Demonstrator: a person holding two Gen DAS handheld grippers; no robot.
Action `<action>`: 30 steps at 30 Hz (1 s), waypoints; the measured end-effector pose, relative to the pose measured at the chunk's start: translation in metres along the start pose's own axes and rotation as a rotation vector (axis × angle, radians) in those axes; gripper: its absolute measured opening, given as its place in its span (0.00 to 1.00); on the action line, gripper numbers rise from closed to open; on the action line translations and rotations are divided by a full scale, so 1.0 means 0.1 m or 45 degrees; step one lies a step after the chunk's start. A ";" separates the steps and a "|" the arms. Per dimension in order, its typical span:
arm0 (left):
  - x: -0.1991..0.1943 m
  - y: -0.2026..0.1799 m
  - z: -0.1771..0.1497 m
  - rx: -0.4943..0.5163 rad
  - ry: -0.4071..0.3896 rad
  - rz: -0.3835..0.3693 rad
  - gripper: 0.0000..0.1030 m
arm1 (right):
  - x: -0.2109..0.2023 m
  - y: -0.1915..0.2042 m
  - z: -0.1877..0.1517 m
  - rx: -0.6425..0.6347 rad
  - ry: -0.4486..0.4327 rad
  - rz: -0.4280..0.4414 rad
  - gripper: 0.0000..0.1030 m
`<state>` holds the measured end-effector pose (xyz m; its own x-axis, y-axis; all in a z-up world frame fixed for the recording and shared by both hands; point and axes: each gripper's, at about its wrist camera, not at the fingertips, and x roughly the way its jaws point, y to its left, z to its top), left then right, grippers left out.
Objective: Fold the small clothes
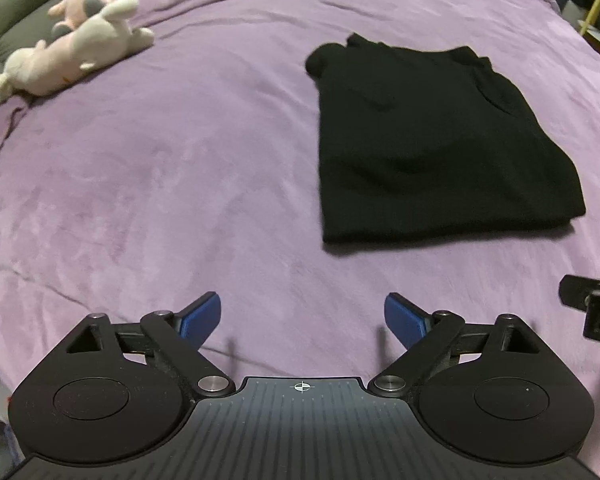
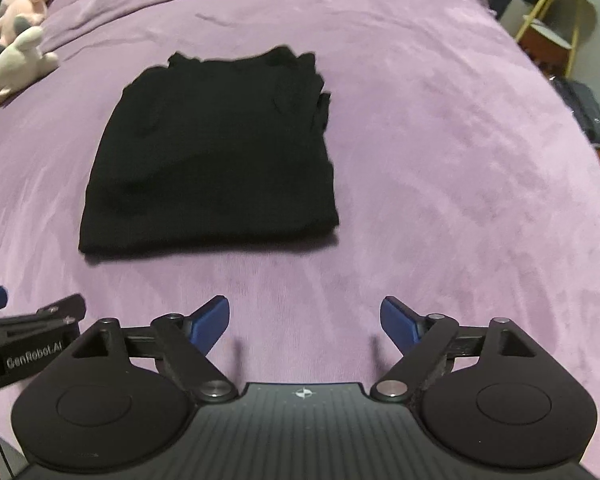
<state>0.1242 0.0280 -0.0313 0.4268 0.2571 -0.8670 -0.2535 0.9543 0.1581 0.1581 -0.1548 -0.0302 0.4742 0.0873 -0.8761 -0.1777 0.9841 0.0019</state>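
Black knit fabric, folded into a neat rectangular bundle, makes up the small garment [image 1: 436, 140] lying flat on the purple plush bedspread [image 1: 180, 160]. In the left wrist view it sits ahead and to the right of the left gripper [image 1: 302, 316]; in the right wrist view the same folded garment [image 2: 216, 152] lies ahead and to the left of the right gripper [image 2: 304, 318]. Its near edge is straight, while the far end shows bunched, layered folds.

Both grippers hover above the bedspread [image 2: 440, 160], short of the garment and touching nothing. The left gripper's blue-padded fingers [image 1: 202, 316] are spread wide with bare purple cloth between them. The right gripper's blue-padded fingers [image 2: 398, 320] stand equally far apart, also holding nothing.

Part of the right tool's black body shows at the right edge of the left wrist view, and the left tool's black frame appears at the left edge of the right wrist view.

Pale pink and cream plush toys [image 1: 80, 40] lie at the far left of the bed, well apart from the garment. A yellow-legged shelf stand [image 2: 556, 12] is beyond the bed's far right corner.
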 end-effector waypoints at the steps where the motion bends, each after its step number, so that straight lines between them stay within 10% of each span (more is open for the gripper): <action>1: -0.02 -0.01 0.02 0.013 -0.009 0.017 0.90 | -0.02 0.02 0.04 0.000 -0.005 -0.008 0.83; 30: -0.21 0.02 0.21 0.013 -0.012 -0.062 0.88 | -0.13 0.15 0.16 0.013 -0.022 -0.054 0.85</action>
<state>0.1326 0.0279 -0.0026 0.4464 0.2114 -0.8695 -0.2234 0.9673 0.1205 0.1629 -0.1382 -0.0111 0.4960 0.0480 -0.8670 -0.1482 0.9885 -0.0301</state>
